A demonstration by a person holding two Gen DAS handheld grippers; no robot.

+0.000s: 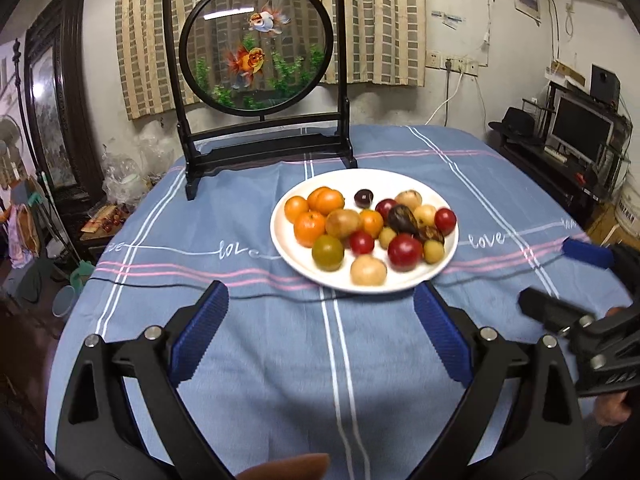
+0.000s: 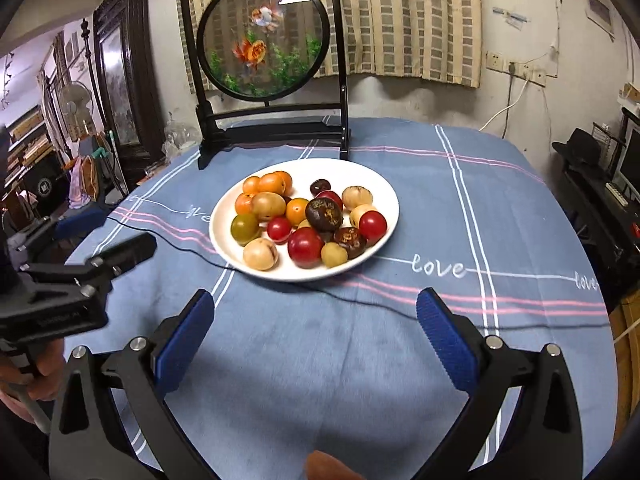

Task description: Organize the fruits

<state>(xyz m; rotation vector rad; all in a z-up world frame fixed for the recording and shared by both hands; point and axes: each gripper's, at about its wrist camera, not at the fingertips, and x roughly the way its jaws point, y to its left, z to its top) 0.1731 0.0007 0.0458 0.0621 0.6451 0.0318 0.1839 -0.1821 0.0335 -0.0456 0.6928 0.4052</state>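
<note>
1. Nearest the cameras, the left gripper [image 1: 320, 300] and right gripper [image 2: 316, 300] are held wide apart above the blue tablecloth [image 1: 260, 360], nothing between the pads.
2. Beyond them, mixed round fruits [image 2: 306, 248] are heaped on a white plate [image 2: 386, 196]; no long axis can be told.
3. Farthest, a goldfish screen [image 1: 256, 40] is stood upright.

- We hold the left gripper [image 1: 320, 312] low and level, its two blue-padded fingers [image 1: 200, 332] spread wide with nothing between them.
- We hold the right gripper [image 2: 316, 316] the same way, fingers [image 2: 448, 344] wide apart and empty.
- The two grippers are side by side, near but not touching.
</note>
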